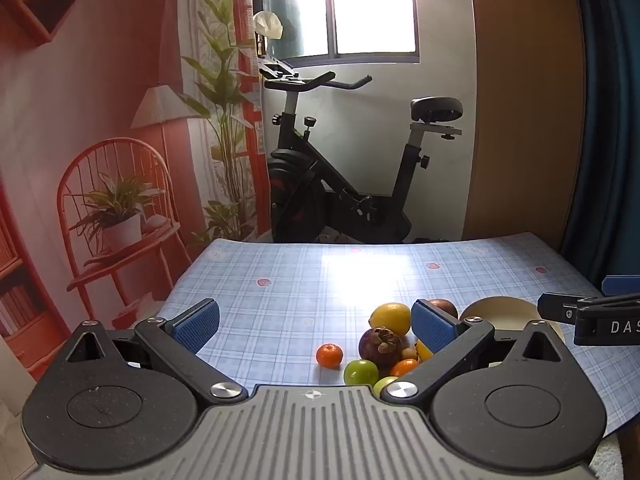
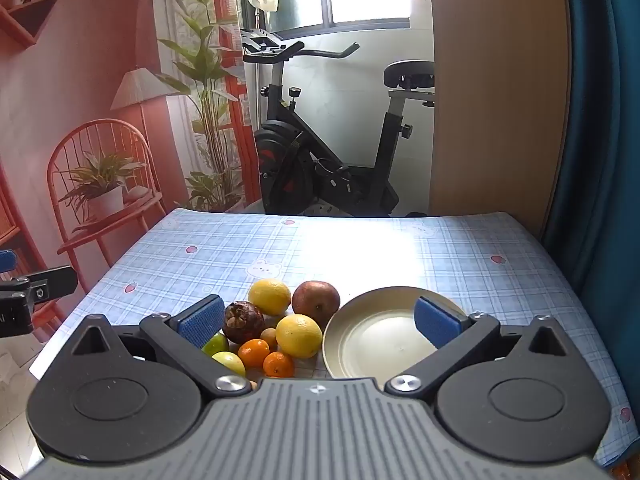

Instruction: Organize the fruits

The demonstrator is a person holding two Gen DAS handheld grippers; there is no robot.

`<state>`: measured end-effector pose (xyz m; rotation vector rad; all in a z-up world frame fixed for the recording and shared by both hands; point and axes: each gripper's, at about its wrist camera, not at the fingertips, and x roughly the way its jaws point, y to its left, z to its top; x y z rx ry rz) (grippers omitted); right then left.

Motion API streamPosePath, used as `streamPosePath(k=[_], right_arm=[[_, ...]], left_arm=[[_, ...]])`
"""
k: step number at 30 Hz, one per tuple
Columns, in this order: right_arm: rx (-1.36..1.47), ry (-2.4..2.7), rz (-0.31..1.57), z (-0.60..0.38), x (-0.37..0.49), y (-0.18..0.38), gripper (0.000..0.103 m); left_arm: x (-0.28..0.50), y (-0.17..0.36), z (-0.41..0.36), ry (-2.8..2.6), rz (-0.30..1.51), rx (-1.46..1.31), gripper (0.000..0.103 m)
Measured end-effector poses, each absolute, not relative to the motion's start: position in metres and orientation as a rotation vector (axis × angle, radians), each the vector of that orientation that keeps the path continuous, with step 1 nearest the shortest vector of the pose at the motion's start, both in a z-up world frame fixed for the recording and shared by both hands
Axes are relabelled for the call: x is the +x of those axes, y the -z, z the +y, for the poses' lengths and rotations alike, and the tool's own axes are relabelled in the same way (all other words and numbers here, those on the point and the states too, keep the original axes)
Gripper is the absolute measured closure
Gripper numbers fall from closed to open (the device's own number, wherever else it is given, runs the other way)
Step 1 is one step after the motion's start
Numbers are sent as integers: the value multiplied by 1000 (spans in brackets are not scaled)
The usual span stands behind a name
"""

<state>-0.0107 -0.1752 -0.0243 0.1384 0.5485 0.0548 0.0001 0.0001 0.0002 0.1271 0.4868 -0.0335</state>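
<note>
Fruits (image 2: 276, 332) beside plate (image 2: 374, 338); perhaps touching.

The tablecloth (image 2: 460, 248) in mid-frame looks like glossy plastic sheet, glaring under window light. The cream plate (image 2: 372, 344) at lower centre is smooth with a soft sheen. The mangosteen (image 2: 243, 322) beside it is dull and rough; the lemons (image 2: 299, 336) are finely pebbled.

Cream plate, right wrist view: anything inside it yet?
No fruit shows in the cream plate; the fruit pile, like the near lemon, sits left of it on the tablecloth. The right tongs' blue pad and finger cover part of its right side.
</note>
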Motion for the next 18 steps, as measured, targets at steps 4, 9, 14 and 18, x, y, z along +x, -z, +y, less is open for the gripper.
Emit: streamPosePath(k=[4,9,14,18], right_arm=[[126,-49,543,-175,-11,25,0],[119,-54,538,-175,-9,24,0],[106,-42,519,-171,-14,23,0],[108,-42,518,-171,-13,22,0]], left_arm=[[0,-2,-3,27,485,129,0],[-1,-4,9,30,468,86,0],[-3,-1,2,24,464,99,0],[-2,-3,0,21,462,99,0]])
